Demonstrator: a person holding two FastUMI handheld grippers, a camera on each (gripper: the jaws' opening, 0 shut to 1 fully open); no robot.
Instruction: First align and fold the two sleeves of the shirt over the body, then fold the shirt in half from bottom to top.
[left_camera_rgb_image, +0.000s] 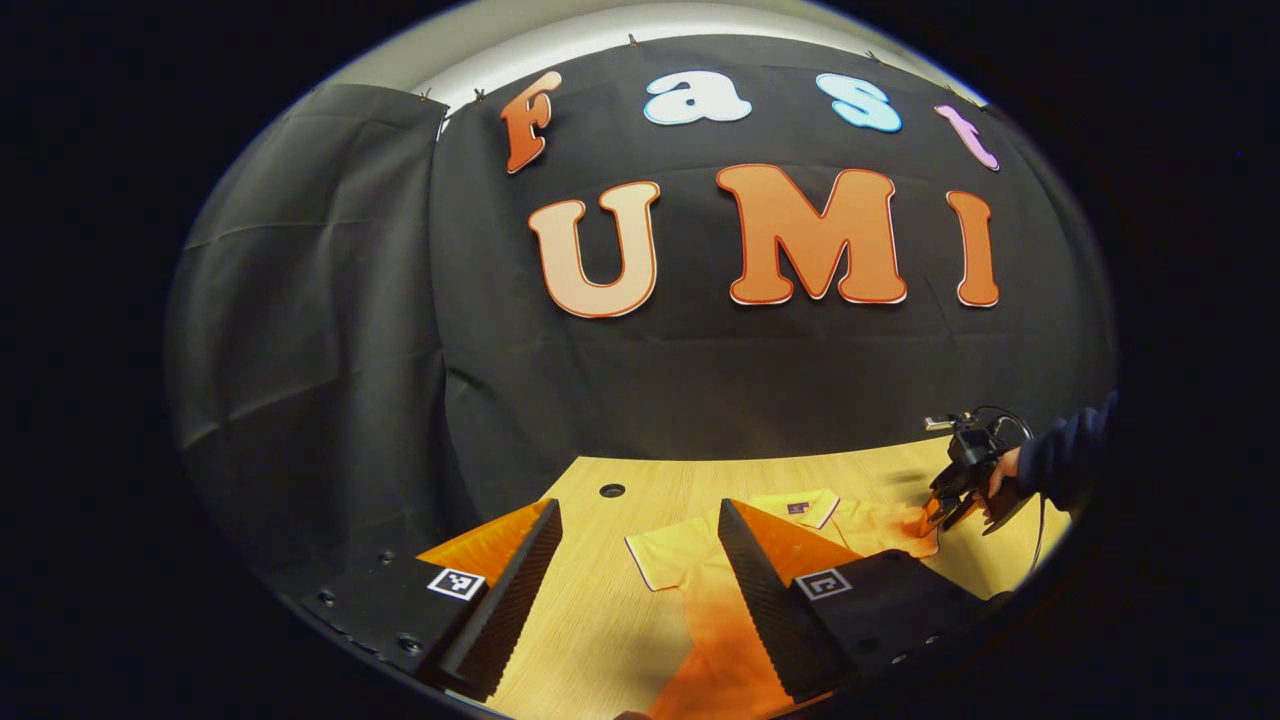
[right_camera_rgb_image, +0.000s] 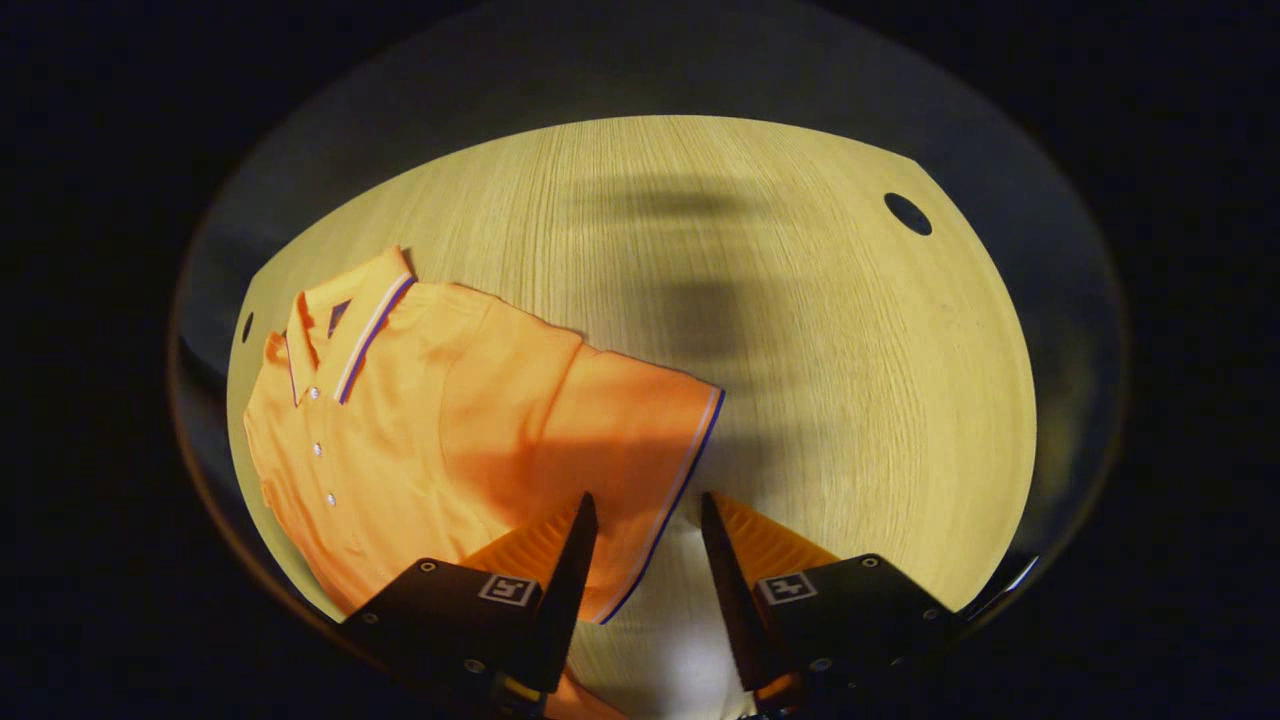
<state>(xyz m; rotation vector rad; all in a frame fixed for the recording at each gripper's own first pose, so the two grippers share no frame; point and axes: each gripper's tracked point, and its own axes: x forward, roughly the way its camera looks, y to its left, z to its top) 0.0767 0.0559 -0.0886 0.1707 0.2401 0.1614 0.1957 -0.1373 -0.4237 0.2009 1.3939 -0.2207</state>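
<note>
An orange polo shirt (left_camera_rgb_image: 690, 555) lies flat on the wooden table (left_camera_rgb_image: 600, 620), collar (left_camera_rgb_image: 812, 505) toward the booth wall. My left gripper (left_camera_rgb_image: 640, 505) hovers open above the near sleeve, its fingers wide apart with nothing held. In the left gripper view, the right gripper (left_camera_rgb_image: 935, 515) sits low at the shirt's far sleeve, held by a hand (left_camera_rgb_image: 1000, 478). In the right gripper view the shirt (right_camera_rgb_image: 420, 430) spreads to the left. Its striped-hem sleeve (right_camera_rgb_image: 620, 420) reaches between the fingers of my right gripper (right_camera_rgb_image: 647, 500), which stands open over the hem.
A round hole (right_camera_rgb_image: 907, 213) is cut in the table (right_camera_rgb_image: 850, 350) toward its far corner, and another hole (right_camera_rgb_image: 247, 326) lies beside the collar (right_camera_rgb_image: 360, 310). The black cloth wall (left_camera_rgb_image: 700, 380) rises right behind the table's back edge. A dark sleeve (left_camera_rgb_image: 1070, 455) enters from the right.
</note>
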